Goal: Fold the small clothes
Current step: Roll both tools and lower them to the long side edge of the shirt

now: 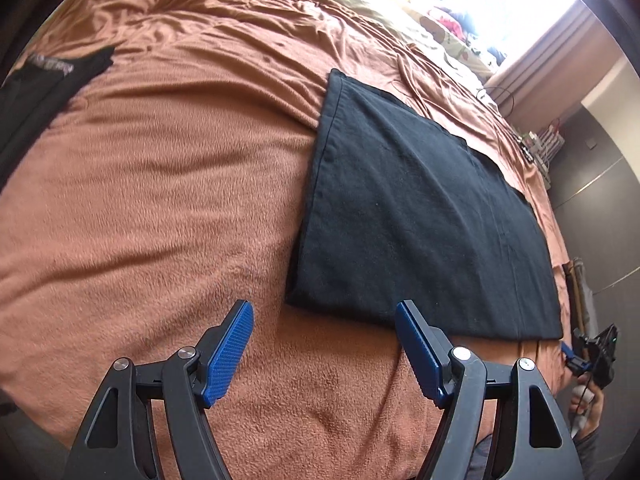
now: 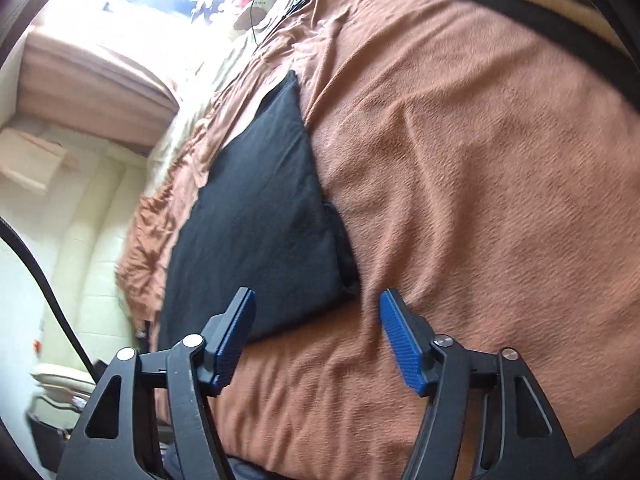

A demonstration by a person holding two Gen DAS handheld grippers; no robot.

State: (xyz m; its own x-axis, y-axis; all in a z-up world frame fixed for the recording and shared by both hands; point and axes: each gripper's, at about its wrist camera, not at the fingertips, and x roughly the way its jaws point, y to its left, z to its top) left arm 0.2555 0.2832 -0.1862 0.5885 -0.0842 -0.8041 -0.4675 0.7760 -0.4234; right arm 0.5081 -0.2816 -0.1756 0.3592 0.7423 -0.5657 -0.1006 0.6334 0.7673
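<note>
Left hand-held gripper (image 1: 324,312) gaping, empty; right hand-held gripper (image 2: 318,300) likewise.

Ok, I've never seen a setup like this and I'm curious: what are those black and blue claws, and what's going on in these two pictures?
Each claw is a hand-held gripper a person carries, with a camera looking out along its two blue-padded fingers. One picture comes from the left hand-held gripper, the other from the right hand-held gripper. Both are open and hold nothing. They hover over a bed with a brown blanket, where a folded black cloth lies flat. More dark clothing lies at the blanket's far left edge.
</note>
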